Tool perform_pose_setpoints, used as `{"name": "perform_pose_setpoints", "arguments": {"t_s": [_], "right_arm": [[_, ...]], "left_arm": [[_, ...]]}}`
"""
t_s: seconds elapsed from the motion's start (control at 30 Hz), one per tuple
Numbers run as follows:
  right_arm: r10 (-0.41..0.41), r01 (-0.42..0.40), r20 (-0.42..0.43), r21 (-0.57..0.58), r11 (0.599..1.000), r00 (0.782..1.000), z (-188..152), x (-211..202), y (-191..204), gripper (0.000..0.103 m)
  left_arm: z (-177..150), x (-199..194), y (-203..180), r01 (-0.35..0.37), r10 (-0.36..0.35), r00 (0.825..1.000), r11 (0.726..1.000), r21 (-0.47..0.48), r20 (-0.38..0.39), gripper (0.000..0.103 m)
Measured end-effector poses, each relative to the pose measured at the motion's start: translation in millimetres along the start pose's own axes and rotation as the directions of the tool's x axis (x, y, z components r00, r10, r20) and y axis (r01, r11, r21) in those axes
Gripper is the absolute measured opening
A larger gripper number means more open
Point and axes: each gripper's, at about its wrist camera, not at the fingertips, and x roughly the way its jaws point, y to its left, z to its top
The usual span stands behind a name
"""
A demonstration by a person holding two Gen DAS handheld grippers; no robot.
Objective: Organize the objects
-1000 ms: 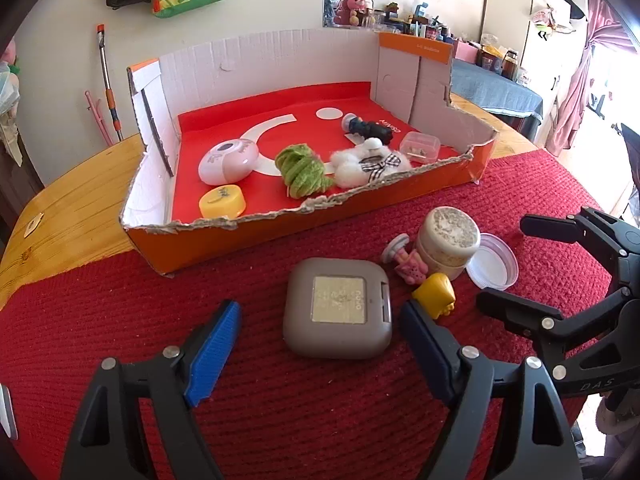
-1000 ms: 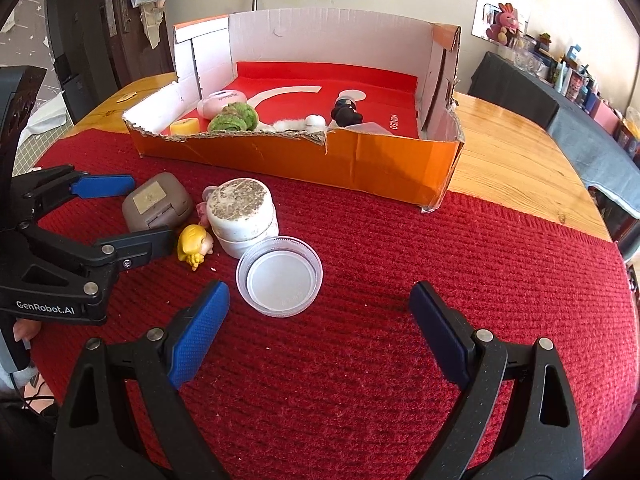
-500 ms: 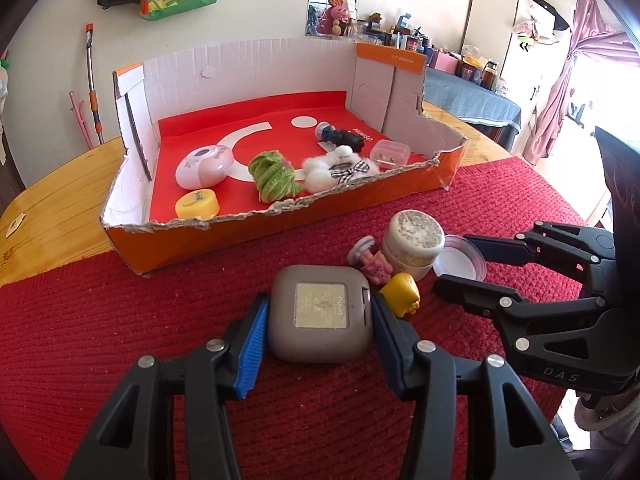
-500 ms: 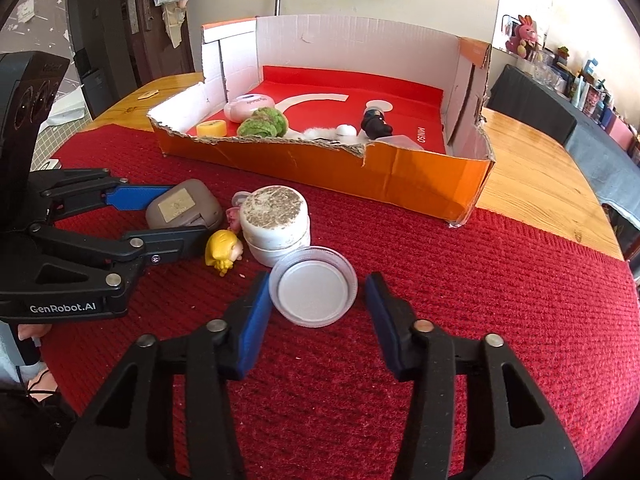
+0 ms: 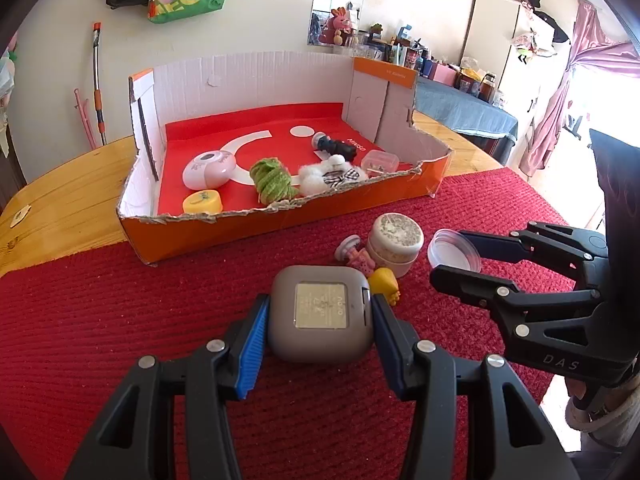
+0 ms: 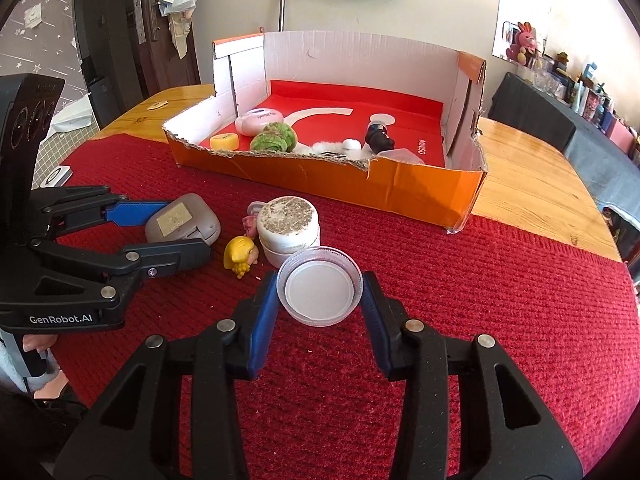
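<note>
Red mat (image 6: 500, 320), bare right of clear lid (image 6: 320, 292) in right claw (image 6: 320, 300).

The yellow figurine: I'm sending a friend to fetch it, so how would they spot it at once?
On the red mat in front of the orange box, find the white jar. The yellow figurine lies just left of it, between the jar and the grey case. It is the only yellow thing outside the box, beside a smaller pink figurine.

ribbed red woven mat (image 5: 120, 320) | orange cardboard box, red-and-white floor (image 5: 288, 216) | grey square case (image 5: 320, 312) | yellow figurine (image 6: 239, 254) | blue-padded fingers (image 5: 250, 354)
</note>
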Motion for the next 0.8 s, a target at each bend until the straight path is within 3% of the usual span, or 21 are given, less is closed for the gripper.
{"name": "perform_pose_setpoints", "arguments": {"t_s": [0.8], "right_arm": [[0.034, -0.034, 0.025, 0.007, 0.999, 0.999, 2.1, -12.0, 5.9, 0.039]], "left_arm": [[-3.3, -22.7, -7.8, 0.020, -0.020, 0.999, 1.000, 0.002, 0.038, 0.052]]}}
